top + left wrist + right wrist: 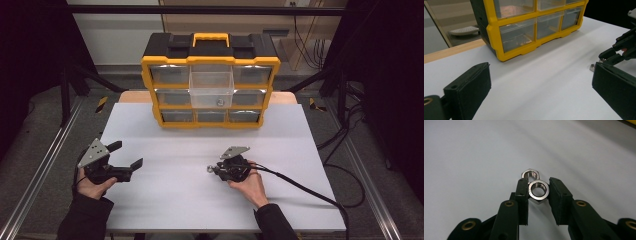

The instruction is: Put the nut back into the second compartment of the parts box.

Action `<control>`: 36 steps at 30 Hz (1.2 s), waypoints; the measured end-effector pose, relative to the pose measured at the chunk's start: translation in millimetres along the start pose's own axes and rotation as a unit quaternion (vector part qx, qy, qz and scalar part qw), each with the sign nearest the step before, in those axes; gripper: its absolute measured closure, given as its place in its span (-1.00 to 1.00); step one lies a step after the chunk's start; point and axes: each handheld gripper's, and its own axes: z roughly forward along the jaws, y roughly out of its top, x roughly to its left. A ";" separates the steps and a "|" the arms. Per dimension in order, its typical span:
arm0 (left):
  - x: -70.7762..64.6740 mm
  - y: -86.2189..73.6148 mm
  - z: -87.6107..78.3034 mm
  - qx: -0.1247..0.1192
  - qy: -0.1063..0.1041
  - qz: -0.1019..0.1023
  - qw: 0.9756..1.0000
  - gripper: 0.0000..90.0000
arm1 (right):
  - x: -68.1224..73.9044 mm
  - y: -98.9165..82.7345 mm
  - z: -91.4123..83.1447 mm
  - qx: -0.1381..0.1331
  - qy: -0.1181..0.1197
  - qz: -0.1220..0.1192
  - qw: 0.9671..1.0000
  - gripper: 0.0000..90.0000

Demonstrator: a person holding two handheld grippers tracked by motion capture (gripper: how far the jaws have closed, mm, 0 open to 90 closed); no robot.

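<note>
The right gripper holds a steel hex nut clamped between its two jaws, flat side up, just above the white surface. A second nut lies touching it beyond the jaw tips. The left gripper rests well apart, jaws wide apart.

Silver nuts; black tongs; yellow-black organizer, clear drawers; white table.
</note>
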 end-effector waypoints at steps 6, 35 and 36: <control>-0.1 0.0 0.2 0.000 0.000 0.000 1.000 -0.97 | -0.4 4.4 -10.5 -0.011 0.003 -0.002 1.000 0.56; -0.1 -0.3 0.7 0.001 0.002 0.000 1.000 -0.97 | -8.4 28.3 -66.3 -0.079 0.000 0.005 0.997 0.56; -0.1 -0.3 0.7 0.001 0.002 0.000 1.000 -0.97 | -9.6 31.0 -71.3 -0.081 -0.003 0.002 0.997 0.56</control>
